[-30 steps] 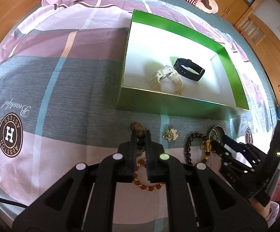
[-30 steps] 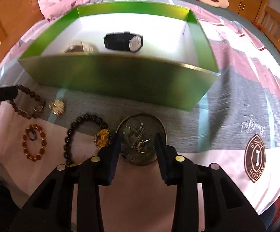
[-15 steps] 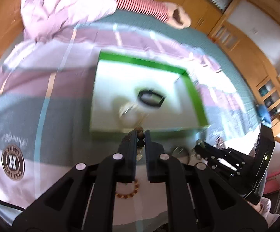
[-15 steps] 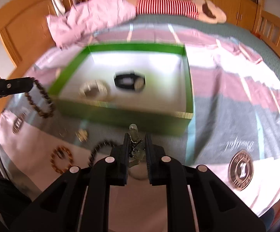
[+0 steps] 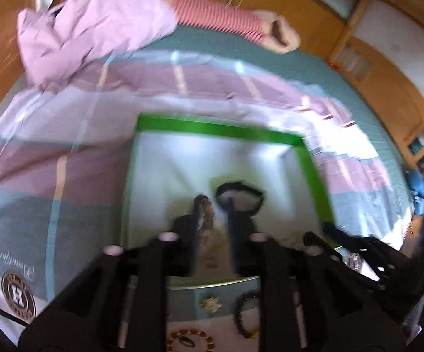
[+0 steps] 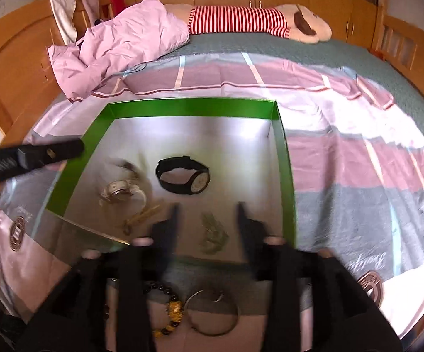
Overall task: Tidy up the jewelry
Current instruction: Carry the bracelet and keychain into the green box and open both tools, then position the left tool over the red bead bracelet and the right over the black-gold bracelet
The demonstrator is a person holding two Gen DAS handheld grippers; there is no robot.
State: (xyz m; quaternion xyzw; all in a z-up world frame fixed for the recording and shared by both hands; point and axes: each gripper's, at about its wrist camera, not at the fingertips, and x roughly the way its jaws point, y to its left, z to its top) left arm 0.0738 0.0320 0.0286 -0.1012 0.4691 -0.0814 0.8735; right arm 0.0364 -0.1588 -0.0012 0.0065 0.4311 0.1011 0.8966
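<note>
Open box floor (image 6: 241,146) behind watches (image 6: 182,176)

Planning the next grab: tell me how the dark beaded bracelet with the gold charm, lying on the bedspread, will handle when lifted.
The dark beaded bracelet with the gold charm looks strung from separate round beads, so it will probably sag into a loop. The glossy beads may slip between the fingers. The larger gold charm likely hangs lowest.

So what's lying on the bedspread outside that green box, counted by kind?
Bead bracelets: 2 (black bead bracelet, amber bead bracelet)
Flower brooch: 1
Round metal dish: 1
Total: 4
</note>
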